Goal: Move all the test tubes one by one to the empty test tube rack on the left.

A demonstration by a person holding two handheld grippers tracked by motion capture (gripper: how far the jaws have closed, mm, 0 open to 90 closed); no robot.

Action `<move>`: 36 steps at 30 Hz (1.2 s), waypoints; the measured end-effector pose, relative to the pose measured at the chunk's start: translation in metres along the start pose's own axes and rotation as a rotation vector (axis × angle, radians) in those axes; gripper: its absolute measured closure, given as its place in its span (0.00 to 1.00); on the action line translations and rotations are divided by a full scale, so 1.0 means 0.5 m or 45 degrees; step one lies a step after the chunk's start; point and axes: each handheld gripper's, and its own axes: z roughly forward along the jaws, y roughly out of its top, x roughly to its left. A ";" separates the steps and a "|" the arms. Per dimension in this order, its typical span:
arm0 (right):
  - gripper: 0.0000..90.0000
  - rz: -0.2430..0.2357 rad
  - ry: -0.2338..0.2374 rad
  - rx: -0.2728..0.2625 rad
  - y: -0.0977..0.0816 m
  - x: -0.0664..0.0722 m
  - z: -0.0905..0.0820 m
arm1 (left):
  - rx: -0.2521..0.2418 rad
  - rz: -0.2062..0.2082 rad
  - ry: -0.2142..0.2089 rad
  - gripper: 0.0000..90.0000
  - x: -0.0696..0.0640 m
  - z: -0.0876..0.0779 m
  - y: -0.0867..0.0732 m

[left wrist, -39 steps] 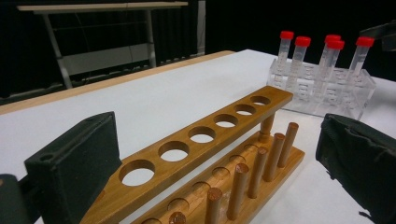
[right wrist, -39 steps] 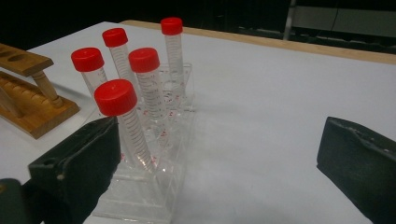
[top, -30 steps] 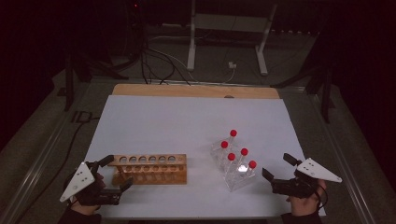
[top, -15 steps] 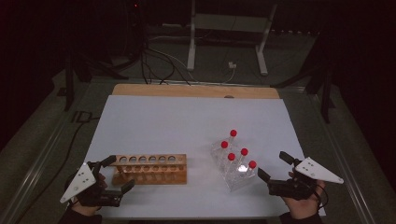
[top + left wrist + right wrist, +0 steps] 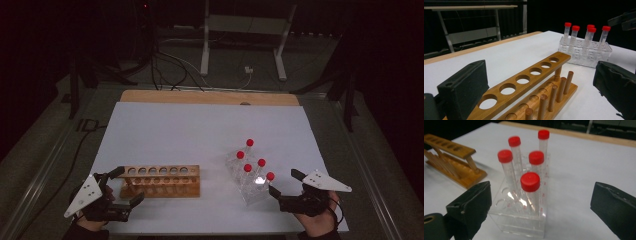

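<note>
Your left gripper stood released around the wooden rack's left end; your right gripper, also released, faced the clear rack of red-capped tubes.

White table, wooden rack, clear rack

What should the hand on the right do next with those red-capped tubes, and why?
Probably ease the right gripper forward around the nearest red-capped clear plastic tube, then close. Its black fingers stand open just short of the clear plastic rack, that tube sits between them, and the wooden six-hole rack stands empty.
</note>
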 end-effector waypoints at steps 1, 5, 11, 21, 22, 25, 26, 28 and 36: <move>0.05 0.001 -0.005 0.028 -0.001 0.002 0.004 | -0.003 0.000 -0.001 0.01 0.000 0.000 0.000; 0.09 -0.007 -0.004 0.093 -0.005 0.005 0.014 | -0.007 -0.001 -0.003 0.01 0.000 -0.001 0.000; 0.18 -0.024 -0.003 0.158 -0.008 0.014 0.027 | -0.004 0.004 -0.002 0.01 0.000 -0.001 0.000; 0.45 -0.035 -0.058 0.216 -0.009 0.025 0.044 | -0.003 0.003 -0.005 0.01 0.000 0.000 0.000; 0.45 -0.035 -0.058 0.216 -0.009 0.025 0.044 | -0.004 0.004 -0.004 0.01 0.000 0.000 0.000; 0.53 -0.049 -0.053 0.227 -0.007 0.025 0.048 | -0.004 0.006 -0.007 0.01 -0.001 0.000 0.000; 0.55 -0.059 -0.053 0.239 -0.006 0.026 0.050 | -0.004 0.007 -0.007 0.01 -0.001 0.000 0.000; 0.67 -0.062 -0.037 0.241 -0.004 0.026 0.054 | -0.005 0.006 -0.009 0.01 0.000 -0.001 0.000; 0.81 -0.088 -0.036 0.255 -0.001 0.020 0.057 | -0.005 0.005 -0.011 0.01 0.000 -0.001 -0.001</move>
